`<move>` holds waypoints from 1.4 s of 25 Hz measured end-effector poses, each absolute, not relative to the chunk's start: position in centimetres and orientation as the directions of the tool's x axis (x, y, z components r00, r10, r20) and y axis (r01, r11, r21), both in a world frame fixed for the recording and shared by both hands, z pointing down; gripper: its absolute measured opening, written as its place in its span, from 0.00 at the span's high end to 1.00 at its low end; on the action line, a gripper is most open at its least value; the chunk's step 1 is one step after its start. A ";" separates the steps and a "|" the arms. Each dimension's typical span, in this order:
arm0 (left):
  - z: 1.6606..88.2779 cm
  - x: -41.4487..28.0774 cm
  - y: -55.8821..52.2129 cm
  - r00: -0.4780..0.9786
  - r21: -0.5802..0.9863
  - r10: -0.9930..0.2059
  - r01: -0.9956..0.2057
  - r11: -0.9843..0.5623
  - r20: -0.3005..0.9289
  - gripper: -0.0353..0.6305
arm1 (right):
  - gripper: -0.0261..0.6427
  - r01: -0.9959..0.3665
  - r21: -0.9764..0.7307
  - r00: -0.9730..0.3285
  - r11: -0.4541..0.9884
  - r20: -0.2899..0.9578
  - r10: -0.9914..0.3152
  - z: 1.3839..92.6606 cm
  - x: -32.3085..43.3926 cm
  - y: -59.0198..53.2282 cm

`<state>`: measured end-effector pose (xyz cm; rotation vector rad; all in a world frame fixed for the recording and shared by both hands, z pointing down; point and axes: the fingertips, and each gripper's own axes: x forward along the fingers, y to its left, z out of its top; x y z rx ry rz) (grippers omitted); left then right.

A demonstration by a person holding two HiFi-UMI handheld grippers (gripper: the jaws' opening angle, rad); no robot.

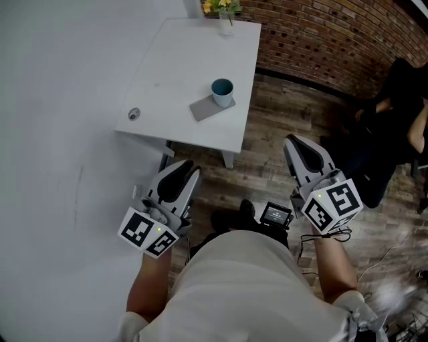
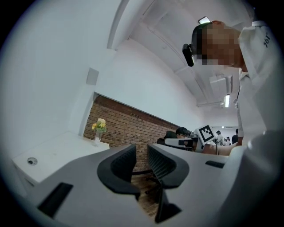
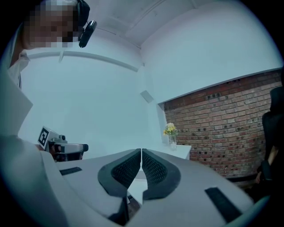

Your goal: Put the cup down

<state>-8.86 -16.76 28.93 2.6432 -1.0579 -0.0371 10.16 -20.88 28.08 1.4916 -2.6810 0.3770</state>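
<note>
A blue cup stands upright on a grey mat near the right edge of the white table. Both grippers are held low in front of the person's body, well short of the table and apart from the cup. My left gripper has a narrow gap between its jaws and nothing in it. My right gripper has its pads together and holds nothing. The cup shows in neither gripper view.
A glass vase of yellow flowers stands at the table's far edge. A small round grey object lies at the table's near left corner. A person in black sits at the right by the brick wall. The floor is wood.
</note>
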 end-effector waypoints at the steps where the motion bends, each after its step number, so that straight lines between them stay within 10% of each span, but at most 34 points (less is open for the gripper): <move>1: 28.9 -8.8 -16.5 0.730 0.280 -0.678 -0.671 -0.687 0.085 0.82 | 0.93 -0.842 -0.187 -0.535 0.506 0.163 -0.829 28.2 10.1 -20.7; 35: 29.3 -8.0 -13.1 0.765 0.349 -0.635 -0.627 -0.696 0.108 0.91 | 0.94 -0.832 -0.134 -0.555 0.539 0.209 -0.805 28.0 8.8 -18.7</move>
